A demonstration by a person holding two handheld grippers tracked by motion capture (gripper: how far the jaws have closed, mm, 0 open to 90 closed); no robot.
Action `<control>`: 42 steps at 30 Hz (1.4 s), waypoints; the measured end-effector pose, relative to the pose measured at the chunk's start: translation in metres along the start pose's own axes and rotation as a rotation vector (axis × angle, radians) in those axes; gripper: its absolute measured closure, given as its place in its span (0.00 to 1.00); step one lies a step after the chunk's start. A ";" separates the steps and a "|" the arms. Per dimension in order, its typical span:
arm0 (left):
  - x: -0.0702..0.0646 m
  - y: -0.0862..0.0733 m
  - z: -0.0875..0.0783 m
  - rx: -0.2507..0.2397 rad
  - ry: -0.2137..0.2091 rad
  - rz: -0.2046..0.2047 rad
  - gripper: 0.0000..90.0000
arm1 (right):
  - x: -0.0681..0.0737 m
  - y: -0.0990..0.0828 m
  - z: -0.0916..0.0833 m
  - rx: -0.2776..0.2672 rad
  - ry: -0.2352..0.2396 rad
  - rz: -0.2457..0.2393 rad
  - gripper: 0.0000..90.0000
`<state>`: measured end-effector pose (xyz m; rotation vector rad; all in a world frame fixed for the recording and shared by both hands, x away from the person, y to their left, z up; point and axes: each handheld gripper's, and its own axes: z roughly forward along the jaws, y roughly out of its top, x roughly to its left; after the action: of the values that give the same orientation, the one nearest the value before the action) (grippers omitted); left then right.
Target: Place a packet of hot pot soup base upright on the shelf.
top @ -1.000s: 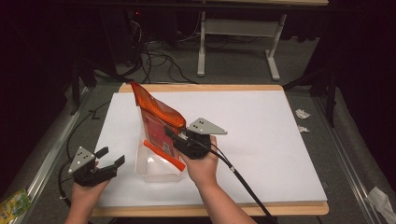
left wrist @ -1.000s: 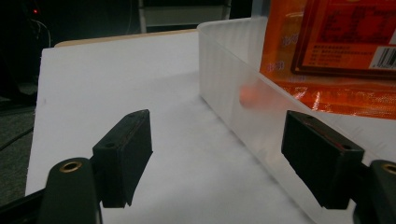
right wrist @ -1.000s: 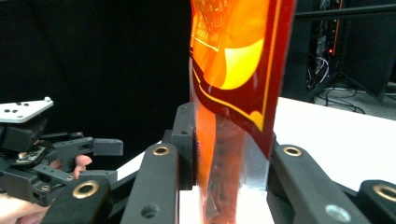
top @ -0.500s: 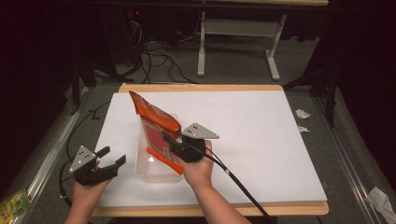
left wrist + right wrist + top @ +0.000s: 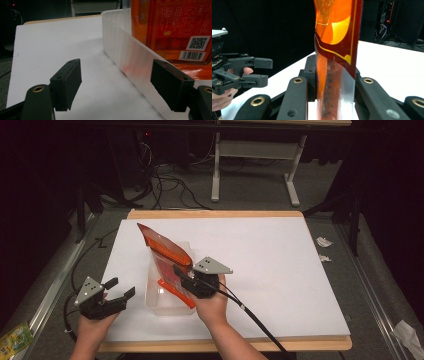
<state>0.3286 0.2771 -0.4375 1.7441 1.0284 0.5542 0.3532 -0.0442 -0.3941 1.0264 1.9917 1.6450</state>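
While the right gripper (image 5: 181, 274) clamps its jaws on an orange packet (image 5: 167, 252), the packet leans up toward eleven o'clock, its lower end inside a clear plastic tub (image 5: 156, 301) near the front of the white table (image 5: 280, 270). Over at eight o'clock from the tub, the left gripper (image 5: 120, 288) hangs near the table's corner, jaws spread wide on nothing, pointing at the tub's wall.

My right tongs (image 5: 181, 272) cover the orange packet's (image 5: 167, 251) lower part from above. Its top runs off my right gripper view, its small print (image 5: 175, 18) too fine to read. The clear tub's (image 5: 130, 52) far end is cut off.
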 end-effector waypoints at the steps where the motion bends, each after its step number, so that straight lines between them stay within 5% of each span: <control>1: 0.000 0.000 0.000 0.001 0.000 0.000 0.28 | 0.000 -0.001 0.000 0.001 0.001 -0.005 0.81; 20: 0.005 -0.002 -0.002 0.006 0.007 -0.017 0.29 | -0.005 -0.026 -0.017 0.022 0.010 0.012 0.80; 27: 0.002 -0.003 -0.001 0.018 0.009 -0.008 0.29 | -0.015 -0.036 -0.023 0.014 0.009 0.078 0.80; 42: 0.003 -0.003 0.000 0.020 0.012 -0.013 0.29 | -0.021 -0.030 -0.021 0.058 0.020 0.078 0.73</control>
<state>0.3294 0.2801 -0.4408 1.7520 1.0567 0.5484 0.3441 -0.0760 -0.4204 1.1259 2.0479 1.6517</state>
